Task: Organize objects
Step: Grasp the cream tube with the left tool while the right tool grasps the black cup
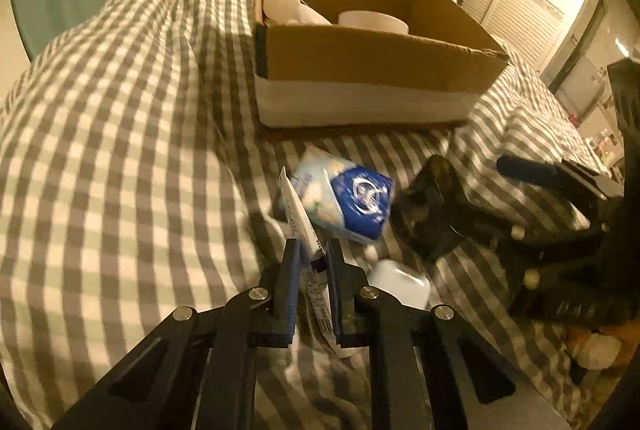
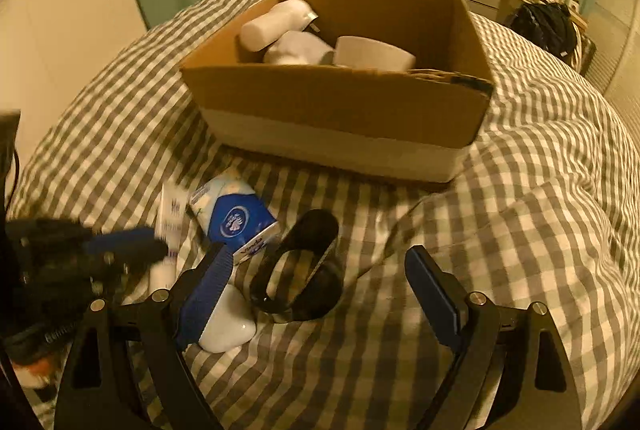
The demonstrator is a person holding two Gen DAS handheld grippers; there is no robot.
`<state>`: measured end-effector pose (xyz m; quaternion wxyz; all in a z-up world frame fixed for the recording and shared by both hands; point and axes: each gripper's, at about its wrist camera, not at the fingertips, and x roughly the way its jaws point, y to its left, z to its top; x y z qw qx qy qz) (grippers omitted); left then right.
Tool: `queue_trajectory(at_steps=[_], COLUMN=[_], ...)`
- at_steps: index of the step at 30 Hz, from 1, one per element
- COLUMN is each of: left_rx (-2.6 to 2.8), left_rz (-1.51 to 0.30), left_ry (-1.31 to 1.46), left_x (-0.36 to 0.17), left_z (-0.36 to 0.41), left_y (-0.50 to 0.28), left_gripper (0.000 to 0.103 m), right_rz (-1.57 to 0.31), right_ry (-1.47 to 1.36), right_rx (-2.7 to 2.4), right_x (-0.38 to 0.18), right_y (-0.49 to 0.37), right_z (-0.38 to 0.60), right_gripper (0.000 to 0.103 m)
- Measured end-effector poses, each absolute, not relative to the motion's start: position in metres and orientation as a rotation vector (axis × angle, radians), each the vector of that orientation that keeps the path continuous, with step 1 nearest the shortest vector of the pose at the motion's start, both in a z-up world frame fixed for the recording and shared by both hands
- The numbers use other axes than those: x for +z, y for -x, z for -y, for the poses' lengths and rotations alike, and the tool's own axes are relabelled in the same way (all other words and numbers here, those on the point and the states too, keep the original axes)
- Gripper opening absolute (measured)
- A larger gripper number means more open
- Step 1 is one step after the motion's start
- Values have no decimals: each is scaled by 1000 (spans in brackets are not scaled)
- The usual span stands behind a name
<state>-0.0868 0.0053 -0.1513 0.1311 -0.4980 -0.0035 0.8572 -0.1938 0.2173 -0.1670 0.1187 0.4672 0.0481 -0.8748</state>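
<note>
Pinching the white tube (image 1: 305,226), the left gripper (image 1: 311,250) should lift clear toward the cardboard box (image 1: 360,70); right gripper (image 2: 316,264) fingers gape empty.

Printed text on the white tube (image 1: 305,226) pinched in the left gripper (image 1: 310,250) is too blurred to read, and its lower end is hidden behind the fingers. The cardboard box (image 2: 340,102) wall hides the lower parts of the white bottles (image 2: 280,26). The right gripper (image 1: 560,190) smears into dark blur.
</note>
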Motion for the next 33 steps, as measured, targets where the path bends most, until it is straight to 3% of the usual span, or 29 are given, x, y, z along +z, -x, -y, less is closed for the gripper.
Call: queue_trajectory(at_steps=[8,10,12,28,33], left_rx=[2458,2451,2449,2432,2467], left_rz=[49,55,45,53,105], left_ry=[1486,1486,1483,1510,1469], left_x=[-169,-172,-176,-197,-176], left_z=[-1,0,-2,-26,-25], left_y=[99,99,99,117,113], left_gripper=[13,13,13,15,12], right_rz=[-273,-295,-323,-289,-258], right_ry=[-1528,-1545,-1579,-1509,-1400], right_rx=[-2454,-2432,-2421,-2488,-2555], right_x=[-197,-202,-209,-196,-173], right_y=[207,207,209,203,190], right_z=[-196,-191,-188,-193,-203], right_gripper=[85,75,54,51,48])
